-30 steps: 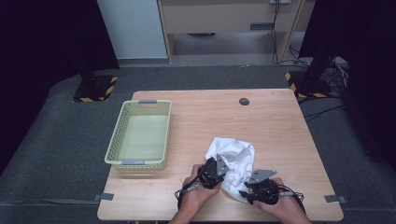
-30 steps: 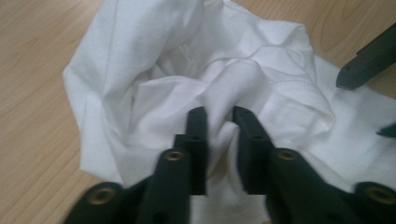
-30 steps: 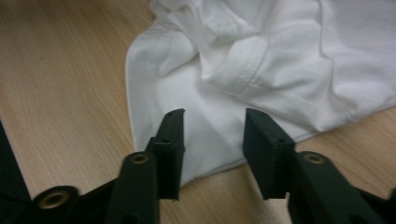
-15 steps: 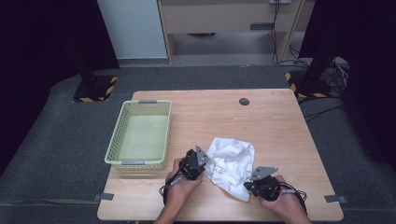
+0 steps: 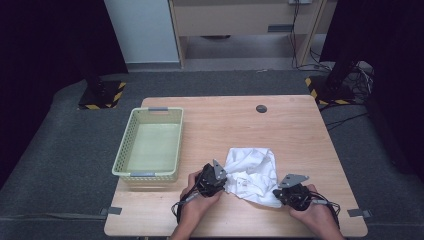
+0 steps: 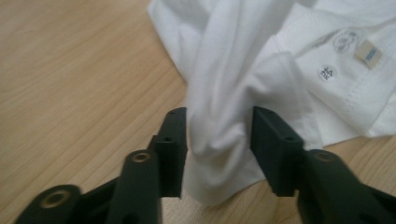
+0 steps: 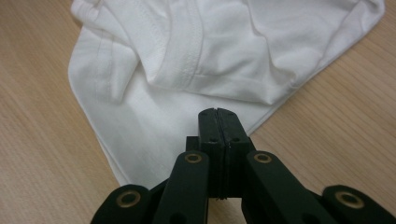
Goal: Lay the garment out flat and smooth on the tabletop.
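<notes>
A crumpled white shirt lies on the wooden table near its front edge. My left gripper is at the shirt's left edge. In the left gripper view its jaws have just been opening and stand apart, with a fold of the shirt bunched loosely between them. The collar labels show to the right of that fold. My right gripper is at the shirt's front right corner. In the right gripper view its jaws are pressed together where the hem of the shirt runs under them.
A pale green plastic basket stands at the table's left, just beyond my left hand. A small black round grommet sits near the table's far edge. Bare wood lies behind and right of the shirt.
My left gripper slid left from on top of the shirt to its left edge, drawing cloth with it, and its jaws have parted. My right gripper has closed at the shirt's front right corner.
</notes>
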Action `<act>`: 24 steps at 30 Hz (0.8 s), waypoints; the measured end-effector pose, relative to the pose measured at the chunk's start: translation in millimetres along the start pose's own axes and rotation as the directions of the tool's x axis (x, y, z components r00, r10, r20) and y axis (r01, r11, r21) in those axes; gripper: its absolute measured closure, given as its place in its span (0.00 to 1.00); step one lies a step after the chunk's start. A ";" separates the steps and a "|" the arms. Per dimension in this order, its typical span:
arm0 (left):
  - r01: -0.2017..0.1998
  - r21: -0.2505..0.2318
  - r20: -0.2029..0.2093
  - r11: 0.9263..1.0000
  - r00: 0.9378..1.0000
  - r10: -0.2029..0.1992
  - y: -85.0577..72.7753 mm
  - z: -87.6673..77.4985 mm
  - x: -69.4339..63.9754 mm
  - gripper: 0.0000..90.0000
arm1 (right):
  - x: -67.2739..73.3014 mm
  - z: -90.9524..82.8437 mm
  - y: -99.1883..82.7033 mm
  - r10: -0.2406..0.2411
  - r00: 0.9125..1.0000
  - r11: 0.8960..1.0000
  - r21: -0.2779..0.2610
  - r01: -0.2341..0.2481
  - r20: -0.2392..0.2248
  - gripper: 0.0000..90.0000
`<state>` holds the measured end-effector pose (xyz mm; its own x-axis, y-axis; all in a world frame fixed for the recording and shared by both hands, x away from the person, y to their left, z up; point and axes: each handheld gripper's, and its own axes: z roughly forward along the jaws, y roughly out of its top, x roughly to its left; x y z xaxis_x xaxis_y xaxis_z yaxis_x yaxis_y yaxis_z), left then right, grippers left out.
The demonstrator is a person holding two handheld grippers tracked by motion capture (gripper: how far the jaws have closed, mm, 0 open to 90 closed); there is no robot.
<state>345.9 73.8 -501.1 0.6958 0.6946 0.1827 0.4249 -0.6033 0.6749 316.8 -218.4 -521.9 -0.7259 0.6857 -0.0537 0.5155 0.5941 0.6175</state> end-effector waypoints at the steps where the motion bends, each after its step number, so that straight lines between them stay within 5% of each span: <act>1: 0.001 -0.014 -0.004 1.000 1.000 -0.001 2.1 -3.7 -0.8 0.54 | -1.7 -1.3 -1.5 0.004 1.000 1.000 -0.005 -0.004 0.007 0.97; 7: -0.017 -0.113 0.002 0.993 1.000 0.017 17.4 -25.3 -13.4 0.49 | -2.3 -14.1 -0.8 0.027 1.000 0.997 -0.074 -0.027 0.003 0.89; 10: -0.061 -0.130 0.024 0.990 0.998 0.065 24.9 -27.9 -27.1 0.48 | 1.6 -17.1 1.2 0.019 0.999 0.995 -0.093 -0.021 -0.027 0.85; 17: -0.173 -0.128 0.086 0.977 0.979 0.185 37.9 -9.7 -56.8 0.46 | 11.5 -14.8 -3.7 -0.003 0.999 0.998 -0.064 0.000 -0.048 0.74; 24: -0.198 -0.126 0.153 0.972 0.964 0.217 44.2 15.2 -72.4 0.44 | 17.0 -13.3 -13.3 0.022 0.999 0.999 -0.048 -0.024 -0.031 0.65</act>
<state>323.1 -9.1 -495.4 0.8514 0.4792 0.2134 0.2017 -0.6746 0.7101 291.6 -220.3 -520.6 -0.7279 0.6855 -0.0160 0.5098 0.5568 0.6558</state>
